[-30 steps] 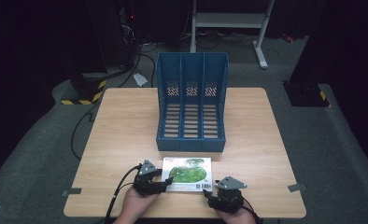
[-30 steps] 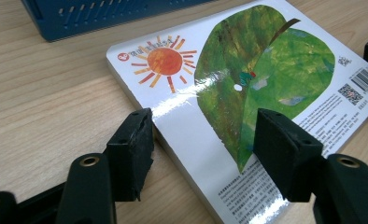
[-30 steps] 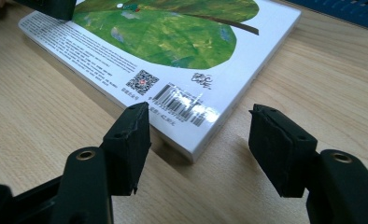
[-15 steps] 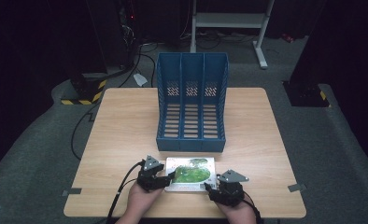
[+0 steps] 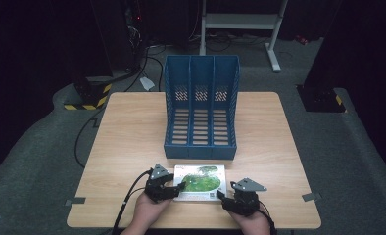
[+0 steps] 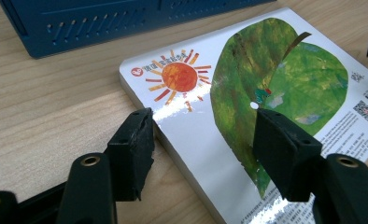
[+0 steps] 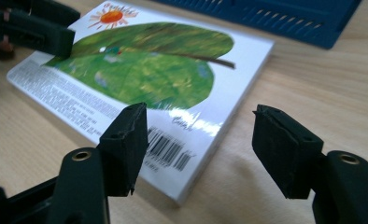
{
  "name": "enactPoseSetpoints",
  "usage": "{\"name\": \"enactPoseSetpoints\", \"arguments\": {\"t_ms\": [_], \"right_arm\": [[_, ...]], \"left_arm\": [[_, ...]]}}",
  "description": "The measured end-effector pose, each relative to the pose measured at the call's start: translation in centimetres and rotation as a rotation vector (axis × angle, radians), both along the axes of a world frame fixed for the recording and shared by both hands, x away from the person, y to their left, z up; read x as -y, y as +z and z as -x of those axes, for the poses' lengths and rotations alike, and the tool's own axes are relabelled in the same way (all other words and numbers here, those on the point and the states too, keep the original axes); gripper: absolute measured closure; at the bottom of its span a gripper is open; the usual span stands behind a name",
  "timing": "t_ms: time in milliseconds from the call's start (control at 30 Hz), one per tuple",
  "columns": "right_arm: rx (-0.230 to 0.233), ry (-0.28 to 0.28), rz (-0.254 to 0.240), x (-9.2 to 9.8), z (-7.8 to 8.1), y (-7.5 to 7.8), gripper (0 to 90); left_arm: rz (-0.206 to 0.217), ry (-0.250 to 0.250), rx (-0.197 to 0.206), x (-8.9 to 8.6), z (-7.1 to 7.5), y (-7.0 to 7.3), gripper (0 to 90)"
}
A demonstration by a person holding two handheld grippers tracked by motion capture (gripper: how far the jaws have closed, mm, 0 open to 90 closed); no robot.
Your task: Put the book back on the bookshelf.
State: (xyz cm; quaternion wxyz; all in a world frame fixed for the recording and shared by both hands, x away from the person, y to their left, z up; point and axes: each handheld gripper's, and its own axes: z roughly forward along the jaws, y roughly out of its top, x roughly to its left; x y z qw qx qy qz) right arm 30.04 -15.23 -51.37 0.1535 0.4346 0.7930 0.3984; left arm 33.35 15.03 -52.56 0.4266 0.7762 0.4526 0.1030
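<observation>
Near the front edge of the pale wooden table (image 5: 132,127) lies a glossy book (image 5: 201,182) flat, just before the blue three-slot file rack (image 5: 201,107); its cover bears an orange sun with small print too fine to read, a big green leaf, a barcode and QR codes. Both sets of jaws stand apart, clamped on nothing: the left gripper (image 6: 203,123) straddles the book's left edge, while the right gripper's (image 7: 198,126) jaws have just been opening around its near right corner. Bare tabletop spreads to either side, with grey carpet and dark room beyond.
</observation>
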Motion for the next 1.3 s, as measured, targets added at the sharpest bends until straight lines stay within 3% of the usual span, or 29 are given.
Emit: {"name": "enactPoseSetpoints", "arguments": {"t_ms": [233,500,900,1300], "right_arm": [[-0.032,0.032,0.0,-1.1,0.7,-0.2,28.8],[-0.082,0.043,0.019,-1.2,0.5,-0.6,23.1],[-0.08,0.061,0.032,-1.5,0.3,-0.7,19.2],[-0.077,0.064,0.042,-1.8,0.4,-0.8,16.2]], "left_arm": [[-0.013,0.013,0.012,0.2,0.1,0.0,35.3],[-0.003,0.009,0.007,0.2,0.1,-0.1,35.2],[0.028,0.024,-0.01,0.1,0.0,0.1,37.1],[0.072,0.033,0.031,-0.2,0.4,0.6,38.5]]}}
